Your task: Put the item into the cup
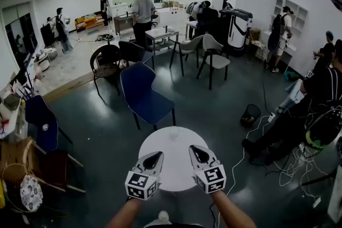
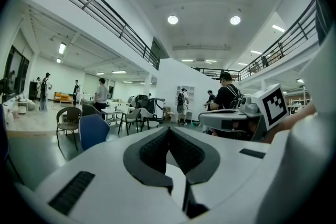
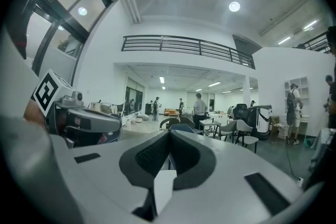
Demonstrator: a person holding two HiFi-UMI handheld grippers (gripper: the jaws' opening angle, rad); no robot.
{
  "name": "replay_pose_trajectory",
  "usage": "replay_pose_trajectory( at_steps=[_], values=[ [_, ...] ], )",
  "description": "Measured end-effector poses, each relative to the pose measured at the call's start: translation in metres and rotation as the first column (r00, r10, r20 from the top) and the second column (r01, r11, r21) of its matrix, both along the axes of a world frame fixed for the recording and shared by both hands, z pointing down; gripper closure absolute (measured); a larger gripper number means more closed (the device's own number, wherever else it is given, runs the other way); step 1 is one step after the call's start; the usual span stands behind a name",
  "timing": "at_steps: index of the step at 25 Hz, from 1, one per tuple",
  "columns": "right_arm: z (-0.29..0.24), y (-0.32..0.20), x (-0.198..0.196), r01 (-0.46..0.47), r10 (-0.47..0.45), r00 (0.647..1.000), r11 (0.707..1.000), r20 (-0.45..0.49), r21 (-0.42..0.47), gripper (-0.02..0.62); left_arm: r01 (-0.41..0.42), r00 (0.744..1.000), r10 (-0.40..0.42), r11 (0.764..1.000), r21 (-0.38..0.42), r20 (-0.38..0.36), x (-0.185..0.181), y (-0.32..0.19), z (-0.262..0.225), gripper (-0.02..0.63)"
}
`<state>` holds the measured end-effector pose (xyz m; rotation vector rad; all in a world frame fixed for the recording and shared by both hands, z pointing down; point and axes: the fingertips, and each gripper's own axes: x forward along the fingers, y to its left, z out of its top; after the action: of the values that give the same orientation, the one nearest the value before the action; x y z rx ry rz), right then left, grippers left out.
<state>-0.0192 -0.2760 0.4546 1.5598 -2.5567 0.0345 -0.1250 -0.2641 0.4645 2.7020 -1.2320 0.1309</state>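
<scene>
While you look down through the head view, you hold the left gripper and the right gripper side by side over the near edge of the round white table, each with its jaws pressed together on nothing. Neither the item nor the cup shows on the tabletop or on the floor around it, and the strip of table under the two grippers is covered by them. In the left gripper view your left gripper is clenched tip to tip and empty. It points level across the room at the chairs, so the table falls below the frame. The right gripper view shows the same: the right gripper is closed, holds nothing, and faces the room rather than the table. With the item unseen, you cannot yet judge its weight, stiffness or slipperiness, nor where to take hold of it; find it first.
</scene>
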Motion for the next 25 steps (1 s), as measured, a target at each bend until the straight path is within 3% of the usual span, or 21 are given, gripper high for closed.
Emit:
replay_pose_trajectory(
  at_steps=[9, 25],
  values=[
    [-0.006, 0.052, 0.023, 0.017, -0.017, 1.0, 1.0, -0.006, 0.01, 0.578, 0.036, 0.999, -0.036, 0.999, 0.004, -0.028, 0.016, 0.047, -0.01, 0.589],
    [-0.02, 0.134, 0.042, 0.054, -0.055, 0.998, 0.997, 0.03, 0.054, 0.578, 0.061, 0.998, -0.061, 0.997, 0.05, -0.004, 0.033, 0.127, -0.022, 0.589]
  ],
)
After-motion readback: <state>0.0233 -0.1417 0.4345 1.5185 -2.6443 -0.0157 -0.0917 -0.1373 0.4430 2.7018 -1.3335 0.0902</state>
